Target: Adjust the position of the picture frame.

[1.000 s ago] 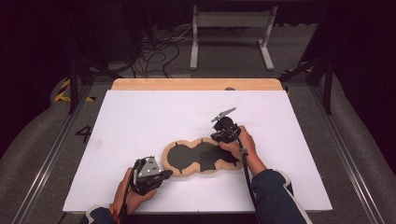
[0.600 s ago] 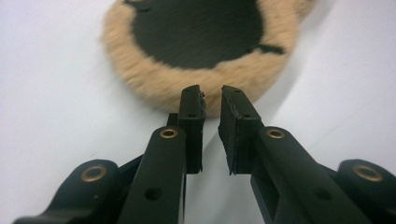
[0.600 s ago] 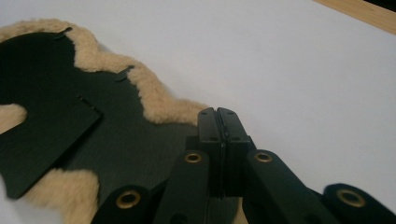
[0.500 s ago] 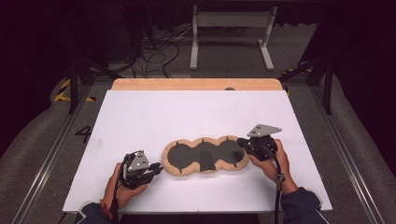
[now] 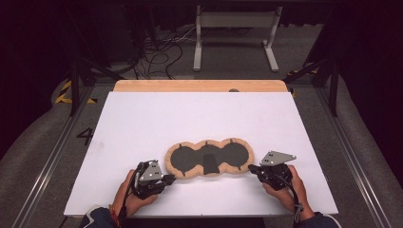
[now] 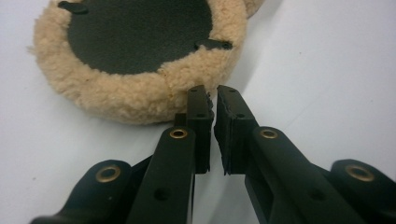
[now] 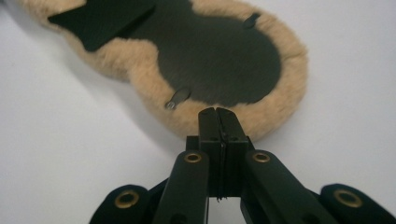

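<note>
I see the fleece pad (image 5: 207, 158) flat at surface (image 5: 142, 118) centre. Left gripper (image 5: 164, 180) at its 8 o'clock end, jaws slightly apart; right gripper (image 5: 252, 168) at 4 o'clock, jaws together. Nothing grasped; no task progress evident.

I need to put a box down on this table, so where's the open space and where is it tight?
The whole far half of the white table is bare, from the fleece pad back to the wooden strip. The left and right margins beside the pad are free too. The near edge is crowded: the left gripper and right gripper flank the pad's ends.
</note>
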A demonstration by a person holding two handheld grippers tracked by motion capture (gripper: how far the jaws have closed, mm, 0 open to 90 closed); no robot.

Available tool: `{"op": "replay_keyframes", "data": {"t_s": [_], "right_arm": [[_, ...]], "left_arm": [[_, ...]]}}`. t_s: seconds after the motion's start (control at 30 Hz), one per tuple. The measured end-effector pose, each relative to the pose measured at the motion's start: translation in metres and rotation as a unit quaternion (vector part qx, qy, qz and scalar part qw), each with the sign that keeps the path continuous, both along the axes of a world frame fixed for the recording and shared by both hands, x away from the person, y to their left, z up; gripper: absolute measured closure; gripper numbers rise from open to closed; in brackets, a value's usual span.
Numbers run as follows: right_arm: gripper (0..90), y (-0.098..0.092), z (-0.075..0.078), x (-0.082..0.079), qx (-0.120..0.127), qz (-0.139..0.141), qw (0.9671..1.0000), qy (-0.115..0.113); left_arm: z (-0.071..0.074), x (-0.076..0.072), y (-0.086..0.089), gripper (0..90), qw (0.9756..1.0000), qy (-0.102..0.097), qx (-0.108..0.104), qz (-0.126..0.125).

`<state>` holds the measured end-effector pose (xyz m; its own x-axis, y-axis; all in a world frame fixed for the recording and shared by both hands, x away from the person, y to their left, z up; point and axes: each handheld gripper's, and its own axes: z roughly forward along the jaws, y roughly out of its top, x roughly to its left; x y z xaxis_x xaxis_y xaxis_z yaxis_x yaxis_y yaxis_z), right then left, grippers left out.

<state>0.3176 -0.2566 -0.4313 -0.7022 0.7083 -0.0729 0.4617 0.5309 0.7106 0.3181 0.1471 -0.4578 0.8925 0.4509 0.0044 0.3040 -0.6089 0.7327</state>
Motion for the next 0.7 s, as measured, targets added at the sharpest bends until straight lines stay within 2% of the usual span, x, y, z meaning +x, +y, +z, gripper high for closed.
{"op": "replay_keyframes", "data": {"t_s": [0.03, 0.17, 0.2, 0.3, 0.37, 0.43, 0.53, 0.7], "right_arm": [[90.0, 0.0, -0.001, -0.001, 0.0, 0.005, 1.0, 0.004], [90.0, -0.001, -0.006, 0.0, 0.0, 0.007, 0.9999, 0.013], [90.0, -0.001, -0.008, 0.0, 0.0, 0.009, 0.9998, 0.015], [90.0, 0.002, -0.011, 0.002, -0.002, 0.018, 0.9997, 0.016], [90.0, 0.003, -0.012, 0.003, -0.004, 0.019, 0.9997, 0.015], [90.0, 0.003, -0.012, 0.003, 0.002, 0.019, 0.9997, 0.014], [90.0, 0.003, -0.013, 0.003, 0.007, 0.016, 0.9998, 0.011], [90.0, 0.006, -0.013, 0.002, 0.01, 0.014, 0.9998, 0.007]], "left_arm": [[-0.001, -0.001, -0.002, 83.4, 0.9999, 0.006, 0.003, -0.012], [-0.002, -0.003, -0.008, 81.5, 0.9996, 0.0, 0.006, -0.027], [-0.002, -0.003, -0.012, 80.6, 0.9996, -0.008, 0.011, -0.027], [-0.002, -0.002, -0.016, 80.9, 0.9996, -0.015, 0.013, -0.018], [-0.003, 0.002, -0.016, 83.6, 0.9997, -0.008, 0.006, -0.022], [-0.003, 0.002, -0.017, 86.6, 0.9997, -0.013, 0.009, -0.017], [-0.003, 0.004, -0.016, 87.3, 0.9997, -0.017, 0.011, -0.009], [-0.003, 0.01, -0.015, 87.3, 0.9999, -0.012, 0.008, -0.005]]}}
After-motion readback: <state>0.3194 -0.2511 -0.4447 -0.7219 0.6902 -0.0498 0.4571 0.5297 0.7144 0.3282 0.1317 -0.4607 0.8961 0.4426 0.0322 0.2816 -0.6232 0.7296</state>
